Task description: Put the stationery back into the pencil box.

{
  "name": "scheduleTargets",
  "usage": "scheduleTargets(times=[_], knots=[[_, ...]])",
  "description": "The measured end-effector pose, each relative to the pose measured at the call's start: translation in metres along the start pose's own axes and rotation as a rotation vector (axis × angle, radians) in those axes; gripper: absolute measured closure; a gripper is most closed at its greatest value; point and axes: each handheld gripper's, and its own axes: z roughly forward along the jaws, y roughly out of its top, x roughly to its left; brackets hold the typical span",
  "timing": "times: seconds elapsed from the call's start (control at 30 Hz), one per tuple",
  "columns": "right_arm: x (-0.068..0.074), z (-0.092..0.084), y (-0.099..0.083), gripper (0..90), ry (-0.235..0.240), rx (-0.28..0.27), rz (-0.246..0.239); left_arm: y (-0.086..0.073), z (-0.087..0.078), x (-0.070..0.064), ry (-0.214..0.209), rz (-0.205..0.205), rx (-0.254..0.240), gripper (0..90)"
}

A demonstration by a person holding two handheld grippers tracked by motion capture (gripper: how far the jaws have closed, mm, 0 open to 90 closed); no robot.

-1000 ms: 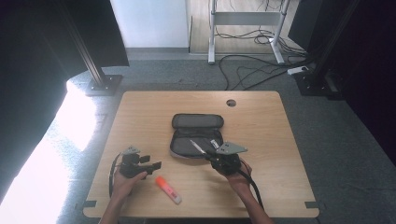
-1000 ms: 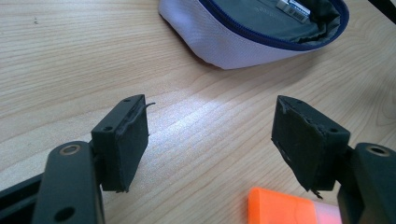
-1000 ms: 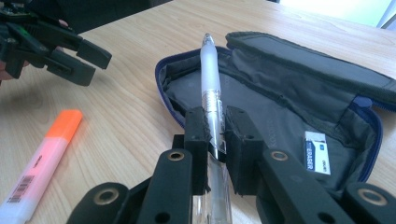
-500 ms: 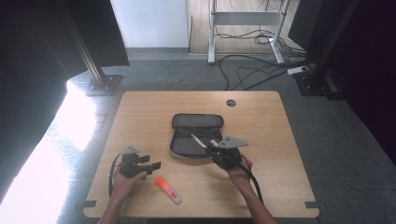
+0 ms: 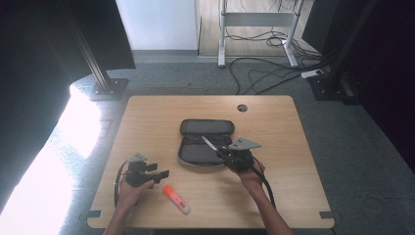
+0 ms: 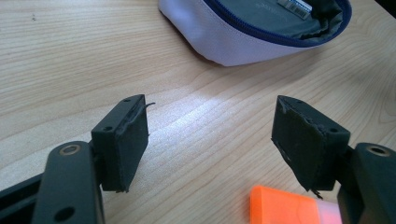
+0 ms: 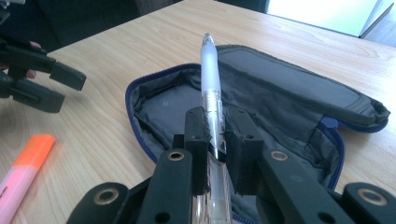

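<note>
Clear glossy plastic pen (image 7: pixel 211 88), matt grey cloth pencil case (image 7: pixel 285 107), smooth pale wood-grain table (image 5: pixel 274 196), orange plastic highlighter (image 5: pixel 176 199)

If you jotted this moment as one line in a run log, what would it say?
right gripper: shut on pen, over open pencil case | left gripper: open, empty, beside highlighter | table

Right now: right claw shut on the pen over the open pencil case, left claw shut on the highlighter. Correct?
Not quite. The left claw is open and holds nothing; the orange highlighter lies on the table by its jaw, as the left gripper view shows. The rest stands: the right claw is shut on the pen over the open pencil case.
</note>
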Motion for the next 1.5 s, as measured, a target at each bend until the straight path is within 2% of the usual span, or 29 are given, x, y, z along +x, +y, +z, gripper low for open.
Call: scheduleTargets(times=[0.6, 1.17, 1.5], knots=[[-0.01, 0.013, 0.008, 78.9, -0.02, 0.021, -0.008, 0.0, -0.001, 0.0, -0.003, 0.0, -0.004, 27.7], [-0.02, 0.037, 0.002, 78.9, -0.038, 0.074, -0.013, 0.0, 0.0, 0.001, -0.001, -0.003, 0.0, 27.6], [-0.025, 0.048, 0.006, 78.8, -0.038, 0.093, -0.01, 0.0, -0.001, 0.002, 0.0, -0.009, -0.002, 27.5]])
